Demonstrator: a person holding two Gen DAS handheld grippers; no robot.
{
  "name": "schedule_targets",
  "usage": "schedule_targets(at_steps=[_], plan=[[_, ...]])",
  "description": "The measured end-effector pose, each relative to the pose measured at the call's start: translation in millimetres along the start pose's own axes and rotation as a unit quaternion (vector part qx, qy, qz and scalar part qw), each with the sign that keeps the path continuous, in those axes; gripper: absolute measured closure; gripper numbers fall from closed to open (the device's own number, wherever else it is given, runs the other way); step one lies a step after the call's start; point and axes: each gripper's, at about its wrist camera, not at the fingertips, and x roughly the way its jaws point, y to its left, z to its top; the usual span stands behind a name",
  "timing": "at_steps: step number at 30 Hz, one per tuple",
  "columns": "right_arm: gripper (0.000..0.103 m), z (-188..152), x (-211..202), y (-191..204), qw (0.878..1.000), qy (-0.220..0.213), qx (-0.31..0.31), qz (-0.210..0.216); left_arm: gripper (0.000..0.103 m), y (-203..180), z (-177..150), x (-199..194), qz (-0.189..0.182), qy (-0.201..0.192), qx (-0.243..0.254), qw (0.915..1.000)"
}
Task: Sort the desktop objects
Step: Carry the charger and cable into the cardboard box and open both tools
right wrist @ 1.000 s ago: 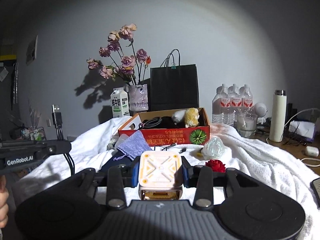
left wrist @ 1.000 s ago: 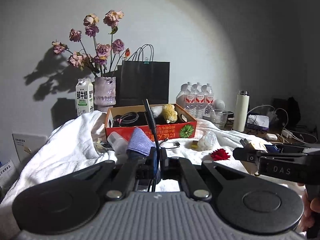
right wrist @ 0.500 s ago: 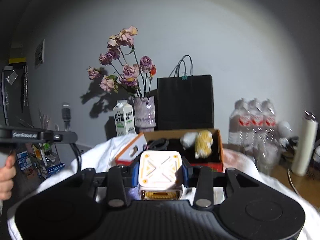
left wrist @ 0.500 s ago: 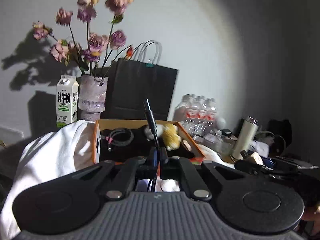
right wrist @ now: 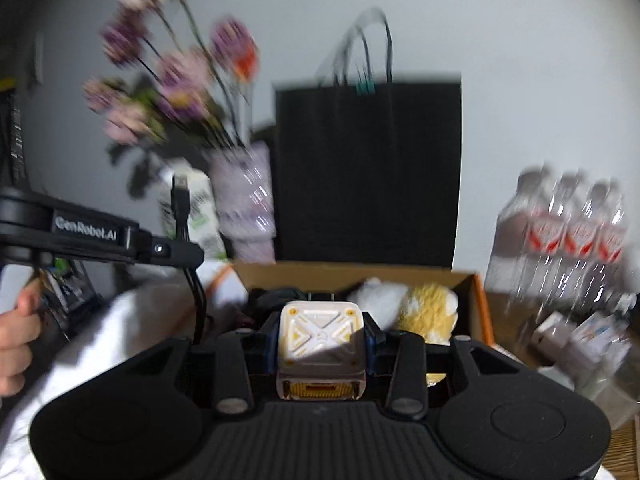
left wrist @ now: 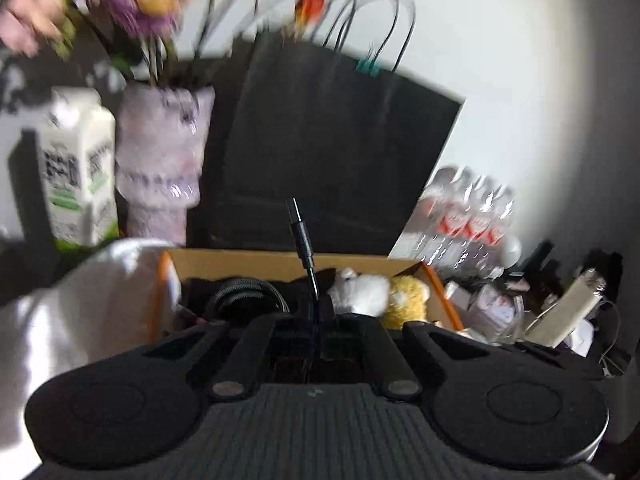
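Note:
My left gripper (left wrist: 316, 312) is shut on a black cable (left wrist: 301, 236) whose plug end sticks up above the jaws. From the right wrist view the same cable (right wrist: 181, 200) hangs through the left gripper (right wrist: 188, 256), held by a hand at the left edge. My right gripper (right wrist: 322, 336) is shut on a white cube charger (right wrist: 320, 332) with yellow marks. Both hover just in front of an open orange cardboard box (left wrist: 280, 262) (right wrist: 480, 304). Inside it lie a coiled black cable (left wrist: 248, 294) and a white and yellow plush toy (left wrist: 380, 292) (right wrist: 424, 306).
Behind the box stand a black paper bag (left wrist: 332, 152) (right wrist: 368, 168), a vase of flowers (left wrist: 160, 168) (right wrist: 244, 200) and a milk carton (left wrist: 76, 168). Water bottles (left wrist: 468, 216) (right wrist: 560, 232) and small clutter sit at the right. White cloth (left wrist: 60, 312) covers the table at left.
Both grippers have travelled forward toward the box, which now looms close below them. The cable and the charger stay gripped. The pouch and red flower on the cloth have dropped out of view.

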Motion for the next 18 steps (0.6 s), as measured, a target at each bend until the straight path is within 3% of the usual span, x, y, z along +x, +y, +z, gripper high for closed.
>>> schedule_targets(at_steps=[6,11,12,14,16,18], plan=[[0.065,-12.6,73.0,-4.9,0.998,0.047,-0.018,-0.043,0.099,4.2,-6.1,88.9,-0.015,0.063,0.001,0.9979],[0.065,-16.2,114.0,-18.2,0.994,0.091,0.006,-0.052,0.094,10.7,-18.3,131.2,0.009,0.087,-0.012,0.9961],[0.065,-13.9,115.7,-18.2,0.994,0.098,0.009,-0.051,0.081,12.5,-20.1,133.6,0.011,0.090,-0.014,0.9957],[0.062,-8.8,112.6,-17.0,0.994,0.100,0.006,-0.052,0.069,18.3,-21.6,128.8,-0.005,0.097,-0.024,0.9950],[0.046,-2.0,107.1,-15.4,0.994,0.099,-0.002,-0.052,0.045,19.4,-18.3,116.5,0.001,0.086,-0.021,0.9961],[0.040,4.8,98.5,-15.1,0.994,0.096,-0.002,-0.051,0.019,18.8,-13.0,98.2,0.018,0.066,-0.012,0.9976]])
